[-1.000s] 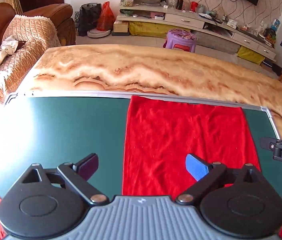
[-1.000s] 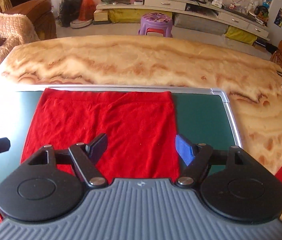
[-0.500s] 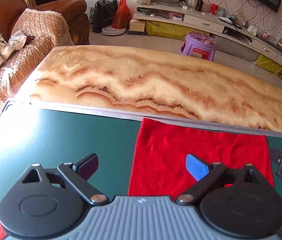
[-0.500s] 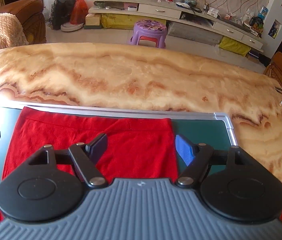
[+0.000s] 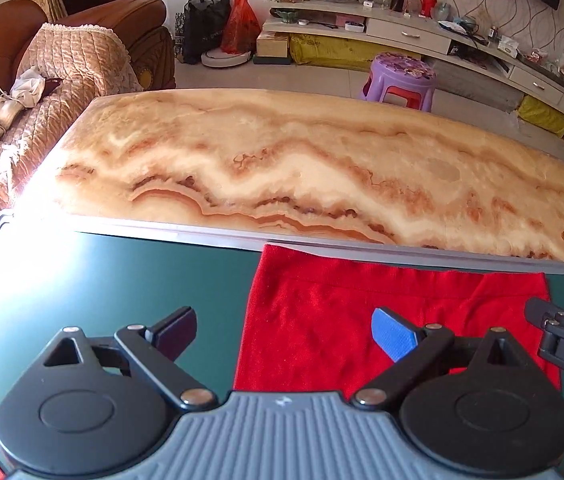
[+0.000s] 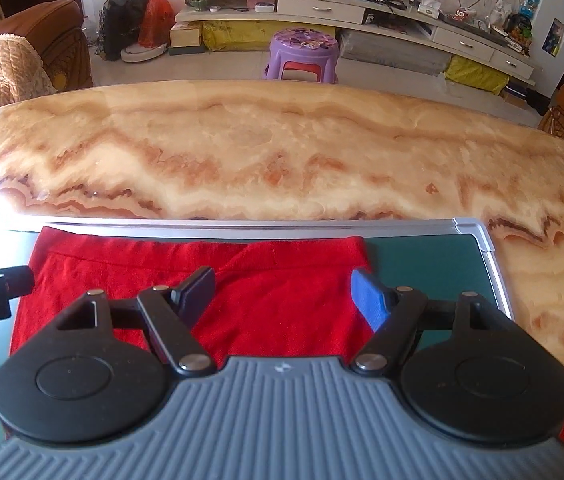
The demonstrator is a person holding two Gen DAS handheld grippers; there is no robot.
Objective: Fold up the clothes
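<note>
Marbled counter (image 5: 282, 168), green mat (image 5: 121, 280) at near edge. Red garment (image 5: 342, 320) flat on mat's right half. Left tool (image 5: 284, 330), right tool (image 6: 284, 292) both gaping, empty. Likely between folds; next: pinching near corners, lifting together.

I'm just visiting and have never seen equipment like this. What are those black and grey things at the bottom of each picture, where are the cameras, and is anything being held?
No robot here: a person holds a two-finger tool in each hand, and each carries a camera looking forward along its fingers. One picture comes from the left gripper, the other from the right gripper. Both have their jaws open and hold nothing. Below them a red garment lies flat on a green mat on a marble-patterned table, waiting to be folded.
</note>
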